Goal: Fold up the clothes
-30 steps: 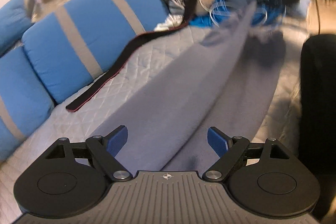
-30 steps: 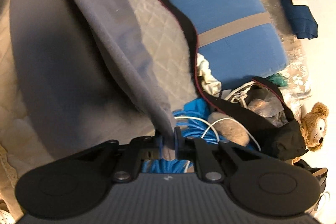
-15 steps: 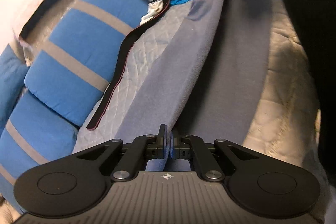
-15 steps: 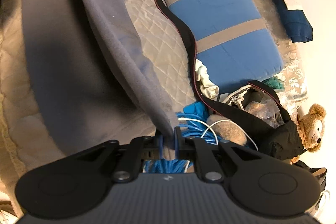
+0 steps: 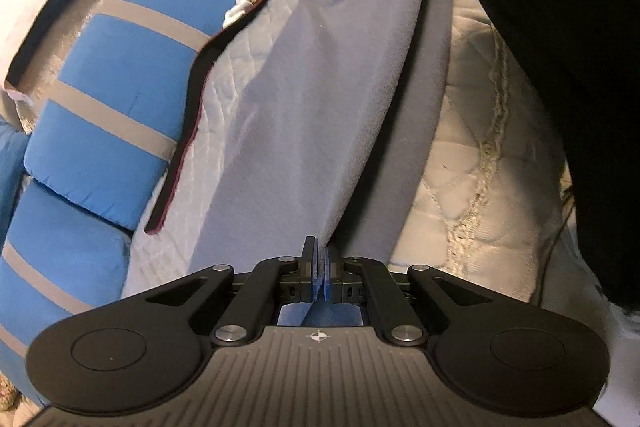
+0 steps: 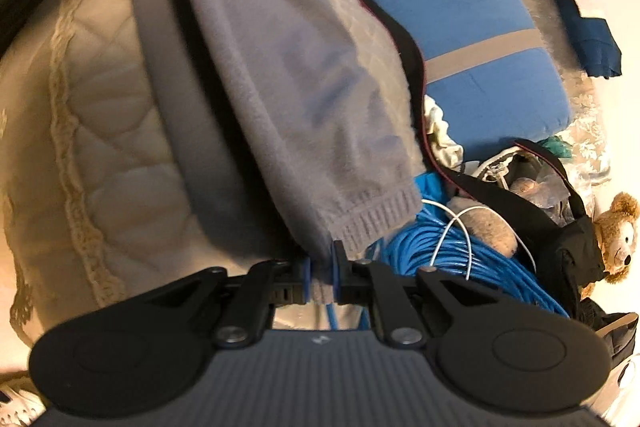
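Between the left gripper's (image 5: 319,277) closed jaws sits one end of the grey garment (image 5: 328,75); the right gripper (image 6: 322,277) is clamped on its ribbed cuff (image 6: 376,217). The garment stretches taut over the quilted bed (image 5: 480,147). Beyond lie a black strap (image 5: 188,131), blue cushions (image 5: 116,99) and coiled blue cable (image 6: 440,251).

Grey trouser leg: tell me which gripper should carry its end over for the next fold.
Probably the right gripper. It is shut on the ribbed cuff of the grey trouser leg, the free end. The left gripper is shut on the opposite end and can anchor it over the quilted bed.
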The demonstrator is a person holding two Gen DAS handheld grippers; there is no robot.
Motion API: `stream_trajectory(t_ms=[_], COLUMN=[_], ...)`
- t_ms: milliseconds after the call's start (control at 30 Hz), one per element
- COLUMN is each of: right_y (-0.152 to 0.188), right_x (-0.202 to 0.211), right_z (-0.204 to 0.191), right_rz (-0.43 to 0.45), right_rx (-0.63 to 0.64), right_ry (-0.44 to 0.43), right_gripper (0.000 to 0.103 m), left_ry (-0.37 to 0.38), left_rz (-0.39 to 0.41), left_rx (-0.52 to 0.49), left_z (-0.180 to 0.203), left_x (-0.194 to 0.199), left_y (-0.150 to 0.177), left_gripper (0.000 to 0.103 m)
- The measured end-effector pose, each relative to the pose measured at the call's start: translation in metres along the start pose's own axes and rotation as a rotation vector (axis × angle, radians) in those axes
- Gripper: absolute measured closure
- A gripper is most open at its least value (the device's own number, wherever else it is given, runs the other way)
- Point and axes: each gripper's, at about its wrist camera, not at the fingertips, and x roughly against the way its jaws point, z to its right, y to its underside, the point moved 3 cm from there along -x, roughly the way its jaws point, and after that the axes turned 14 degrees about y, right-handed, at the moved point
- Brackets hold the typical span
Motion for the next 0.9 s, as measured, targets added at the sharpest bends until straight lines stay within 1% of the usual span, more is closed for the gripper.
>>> stream_trajectory(t_ms=[100,200,267,333,433,667,767,900], right_y=[0.0,-0.003,-0.004,-0.006,-0.009,-0.01,-0.012,-0.013], right_x=[-0.003,-0.006,-0.007,-0.006,-0.006,-0.002,-0.004,-0.001], right_z=[-0.007,-0.008,-0.008,-0.008,-0.009,-0.01,-0.009,-0.006], right_rz=[-0.008,-0.027,-0.038,-0.05,-0.066,-0.076,-0.091,-0.087], right_rx=[0.039,0.054,0.064,0.08,0.108,0.167,0.147,0.137], right_ry=[0.007,-0.003,-0.007,-0.009,-0.014,-0.041,-0.054,-0.074], right_gripper=[0.094,0.094,0.094,0.094,0.094,0.094,0.094,0.094], left_ry=[0.005,0.044,0.054,0.043,0.034,0.044,0.055,0.055], left_rz=[-0.007,-0.018,-0.025,-0.023,-0.019,-0.001,0.004,0.009], left_rx=[-0.02,-0.028,-0.053,-0.08,-0.094,-0.079,-0.065,-0.067], left_z=[0.005,0.009,0.015,0.02,0.021,0.021,0.019,0.02], left_x=[0.0,-0.006,-0.011,-0.013,-0.013,-0.013,-0.011,-0.01], left_y=[0.002,0.008,0.012,0.014,0.014,0.019,0.018,0.019], left_gripper=[0.1,0.1,0.101,0.101,0.101,0.101,0.101,0.101])
